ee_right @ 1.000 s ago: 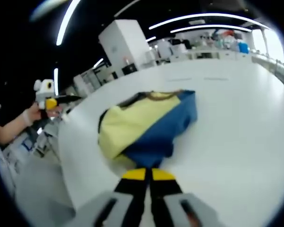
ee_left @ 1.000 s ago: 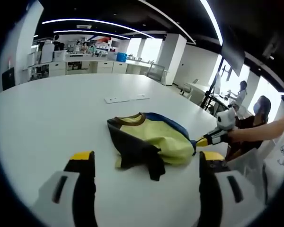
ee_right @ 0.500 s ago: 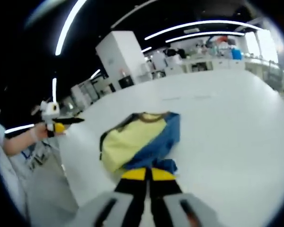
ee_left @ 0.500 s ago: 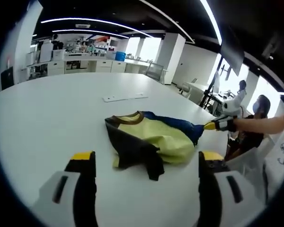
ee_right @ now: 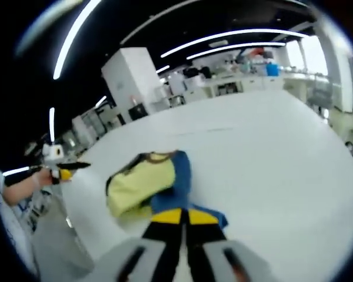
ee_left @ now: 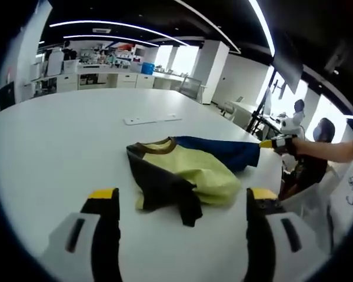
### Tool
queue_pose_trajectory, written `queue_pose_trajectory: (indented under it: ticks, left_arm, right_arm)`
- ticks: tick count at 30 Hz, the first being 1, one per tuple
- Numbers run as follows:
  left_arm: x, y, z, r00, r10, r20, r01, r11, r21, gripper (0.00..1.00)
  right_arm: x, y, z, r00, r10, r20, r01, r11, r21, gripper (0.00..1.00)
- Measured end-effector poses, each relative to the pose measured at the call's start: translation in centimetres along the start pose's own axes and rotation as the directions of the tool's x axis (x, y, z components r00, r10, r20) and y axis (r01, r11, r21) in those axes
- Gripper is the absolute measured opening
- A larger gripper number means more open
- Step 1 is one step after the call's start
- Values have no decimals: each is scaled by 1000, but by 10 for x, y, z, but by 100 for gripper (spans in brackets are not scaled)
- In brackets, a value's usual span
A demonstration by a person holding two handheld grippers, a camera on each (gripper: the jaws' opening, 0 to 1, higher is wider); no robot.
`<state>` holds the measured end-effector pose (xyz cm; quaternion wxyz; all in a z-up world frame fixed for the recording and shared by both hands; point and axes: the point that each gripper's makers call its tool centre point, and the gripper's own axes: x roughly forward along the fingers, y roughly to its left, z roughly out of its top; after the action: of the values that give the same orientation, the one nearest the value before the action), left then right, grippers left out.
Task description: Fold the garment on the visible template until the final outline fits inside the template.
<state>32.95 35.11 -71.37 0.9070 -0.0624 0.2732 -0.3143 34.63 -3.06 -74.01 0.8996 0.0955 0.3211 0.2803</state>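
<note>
A crumpled yellow, blue and dark-brown fabric garment [ee_left: 185,176] lies on the wide white bench [ee_left: 53,141], toward the edge of it nearest the person. In the left gripper view its brown-trimmed collar faces away from the camera, a dark sleeve hangs toward the camera, and a blue part is stretched out from the heap toward the bench's edge.

The left gripper [ee_left: 182,205] hovers just short of the garment, its two black, yellow-tipped fingers [ee_left: 103,202] spread wide with nothing between them.

The right gripper [ee_right: 181,216] has its fingers [ee_right: 165,217] pressed together on the blue cloth of the garment, whose blue edge spills out just beside the yellow tips. In the left gripper view the same gripper [ee_left: 270,143] is seen at the far end of the stretched blue part, held in a person's hand [ee_left: 297,147], pulling the cloth taut away from the yellow body of the garment.

Beyond the garment, farther in on the bench, two thin flat white strips [ee_left: 152,119] lie end to end. In the right gripper view the left gripper [ee_right: 65,172] appears well apart from the garment, off the bench's edge, held in a hand.
</note>
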Motion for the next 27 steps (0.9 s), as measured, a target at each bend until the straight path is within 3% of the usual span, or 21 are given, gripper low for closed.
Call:
queue_pose_trajectory:
  ticks: [2, 11, 21, 27]
  left_arm:
    - [0, 0, -1, 1000, -1, 0, 1, 1000, -3, 86]
    - [-1, 2, -3, 1000, 8, -6, -8, 1000, -11, 85]
    - [0, 0, -7, 1000, 9, -14, -9, 1000, -12, 85]
    - [0, 2, -6, 1000, 12, -11, -12, 1000, -13, 85]
  right_arm:
    - [-4, -15, 0, 1000, -21, -5, 21, 1000, 2, 0]
    - [-6, -42, -10, 996, -81, -34, 81, 996, 24, 0]
    - [3, -50, -34, 991, -109, -79, 112, 993, 30, 0]
    - [4, -54, -35, 990, -113, -81, 114, 993, 5, 0]
